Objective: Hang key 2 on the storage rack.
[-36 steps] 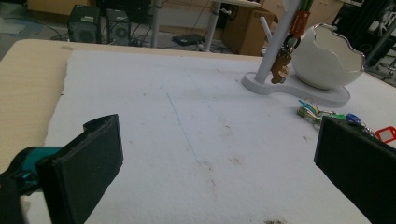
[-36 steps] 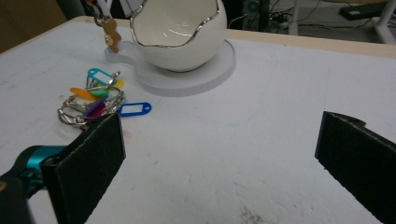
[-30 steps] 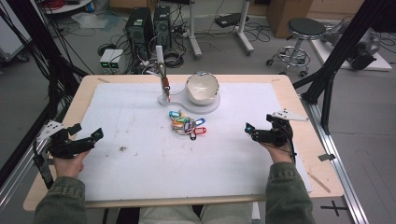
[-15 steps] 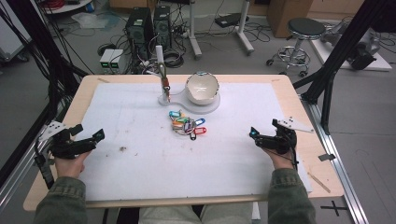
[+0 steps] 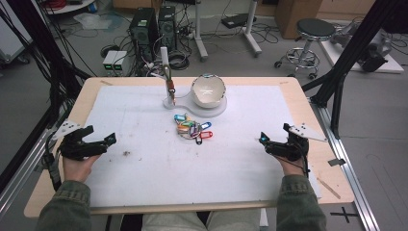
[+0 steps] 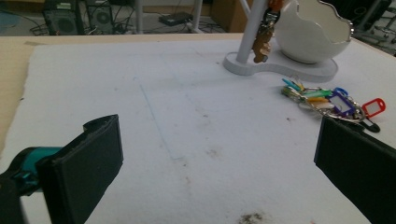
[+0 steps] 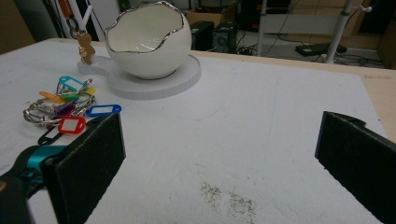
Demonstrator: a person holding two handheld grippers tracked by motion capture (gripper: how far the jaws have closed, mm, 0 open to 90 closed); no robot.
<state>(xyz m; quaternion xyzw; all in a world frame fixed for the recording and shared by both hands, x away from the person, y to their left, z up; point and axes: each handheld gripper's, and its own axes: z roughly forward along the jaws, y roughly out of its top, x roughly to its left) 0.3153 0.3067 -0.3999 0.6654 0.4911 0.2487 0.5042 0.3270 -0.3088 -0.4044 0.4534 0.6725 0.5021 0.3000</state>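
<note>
Both forearms come in from the near edge, sleeves olive green, each hand wrapped around a gripper and resting low over the white mat [image 5: 144, 168]. The left gripper [image 5: 98, 143] sits near the left edge of the mat, pointing right toward the middle; its jaws stand wide apart with nothing between them. The right gripper [image 5: 269, 144] sits near the right edge, pointing left, jaws likewise spread and empty. Both are well apart from the bunch of keys [image 5: 191, 129], which lies flat on the mat about midway between them, just on the near side of the white stand [image 5: 216, 109]. The bunch is a tangle of metal rings with coloured tags: blue, red, green, orange, purple. On the stand's right part sits a white bowl [image 5: 208, 90] shaped like a cracked eggshell with a jagged rim; what shows of its inside in the right gripper view looks empty. On the stand's left part a thin white post [image 5: 165, 60] rises, with a small brown charm [image 7: 85, 49] hanging beside it. A dark smudge [image 5: 127, 154] marks the mat near the left gripper.
</note>
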